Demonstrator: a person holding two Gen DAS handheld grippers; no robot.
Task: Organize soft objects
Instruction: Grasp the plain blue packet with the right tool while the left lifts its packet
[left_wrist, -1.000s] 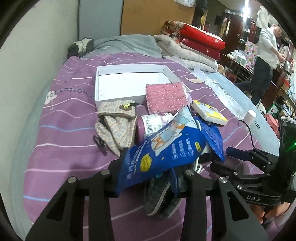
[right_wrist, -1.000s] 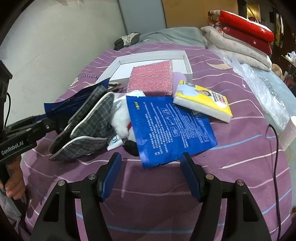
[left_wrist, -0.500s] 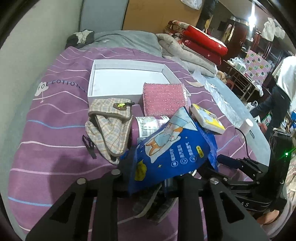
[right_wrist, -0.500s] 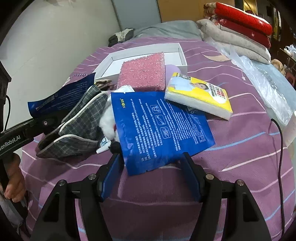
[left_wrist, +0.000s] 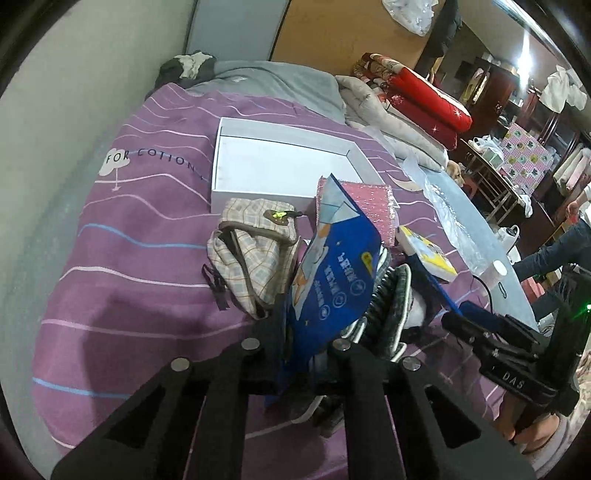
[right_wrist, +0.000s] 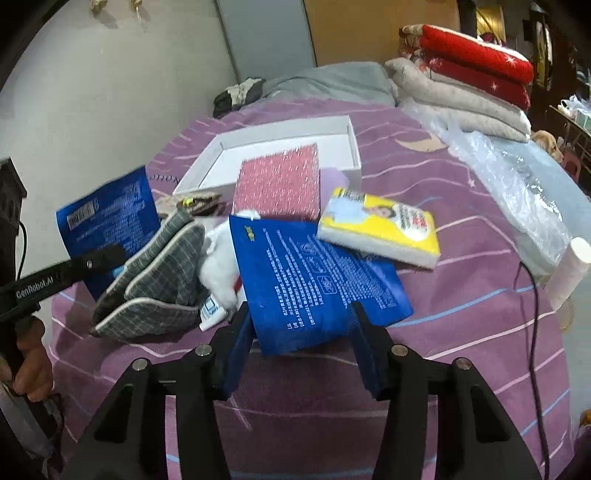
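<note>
Your left gripper (left_wrist: 295, 343) is closing, pinching the standing blue pouch (left_wrist: 332, 280) by its bottom edge beside the grey slippers (right_wrist: 155, 280), while your right gripper (right_wrist: 299, 332) is closing around the flat blue pouch (right_wrist: 314, 280) on the bed (right_wrist: 461, 332), probably so both lift clear for the white box (right_wrist: 280, 144).

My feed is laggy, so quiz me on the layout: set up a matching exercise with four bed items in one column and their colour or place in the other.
Items:
1. shallow box
2. sponge pack
3. sparkly pad
4. checked slippers

Descriptions:
A. grey, beside the left gripper
B. white, nothing seen inside
C. pink, leaning on the box's near edge
D. yellow top, lying partly on a flat blue packet

Pairs: 1-B, 2-D, 3-C, 4-A
</note>
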